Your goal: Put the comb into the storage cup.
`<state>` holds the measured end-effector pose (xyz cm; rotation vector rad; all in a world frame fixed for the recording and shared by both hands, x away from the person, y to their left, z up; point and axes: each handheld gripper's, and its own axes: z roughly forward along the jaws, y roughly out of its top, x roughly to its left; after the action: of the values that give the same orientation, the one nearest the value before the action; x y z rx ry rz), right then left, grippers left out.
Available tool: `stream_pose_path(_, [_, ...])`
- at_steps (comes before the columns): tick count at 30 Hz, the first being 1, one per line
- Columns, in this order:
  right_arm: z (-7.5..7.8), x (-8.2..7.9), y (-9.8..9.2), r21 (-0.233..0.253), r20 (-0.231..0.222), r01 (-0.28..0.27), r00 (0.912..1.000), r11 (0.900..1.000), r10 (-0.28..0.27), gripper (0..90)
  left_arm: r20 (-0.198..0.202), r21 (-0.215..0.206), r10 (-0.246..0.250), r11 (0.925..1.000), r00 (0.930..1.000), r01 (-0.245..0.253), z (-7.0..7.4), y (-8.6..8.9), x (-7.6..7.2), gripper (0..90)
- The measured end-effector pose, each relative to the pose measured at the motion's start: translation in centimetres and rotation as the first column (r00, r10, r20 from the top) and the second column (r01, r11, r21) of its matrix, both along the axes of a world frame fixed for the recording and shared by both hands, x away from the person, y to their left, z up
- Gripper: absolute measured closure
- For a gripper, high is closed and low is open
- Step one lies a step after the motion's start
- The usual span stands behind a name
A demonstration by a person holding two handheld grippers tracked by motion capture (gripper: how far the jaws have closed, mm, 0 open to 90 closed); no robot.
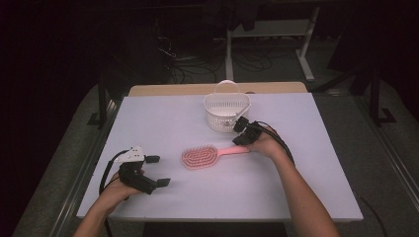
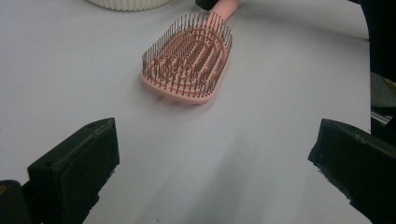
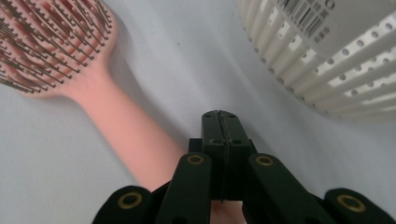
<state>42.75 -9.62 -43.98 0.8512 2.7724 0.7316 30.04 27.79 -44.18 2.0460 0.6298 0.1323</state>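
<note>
A pink hairbrush (image 1: pixel 200 157) lies bristles up in the middle of the white table (image 1: pixel 306 192), its handle pointing right. My right gripper (image 1: pixel 239 138) sits at the end of that handle, shut, jaws pressed flat together with nothing between them. In the right gripper view the gripper (image 3: pixel 220 122) rests just beside and above the handle of the hairbrush (image 3: pixel 126 135). My left gripper (image 1: pixel 158 171) is near the table's front left, open and empty. In the left gripper view its wide-apart jaws frame the hairbrush (image 2: pixel 189 58) some way ahead.
A white slotted basket (image 1: pixel 227 111) with an upright handle stands just behind the right gripper, close on its right side in the right gripper view (image 3: pixel 327 70). Beyond the table are a dark floor, cables and desk legs.
</note>
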Motion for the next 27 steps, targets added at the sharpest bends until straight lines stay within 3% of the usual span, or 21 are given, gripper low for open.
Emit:
stream_pose_path(12, [0.0,-1.2,-1.6,0.014,-0.019,-0.003,0.9998,1.0,0.004,89.0,-0.002,0.002,-0.002,1.0,1.0,0.002,-0.1,-0.1,0.0,0.2])
stream_pose_path(27, [0.0,-4.0,-2.8,0.053,-0.03,-0.038,0.9988,0.998,0.04,89.0,-0.003,0.003,-0.004,1.0,1.0,0.004,0.0,-0.2,-0.1,0.2])
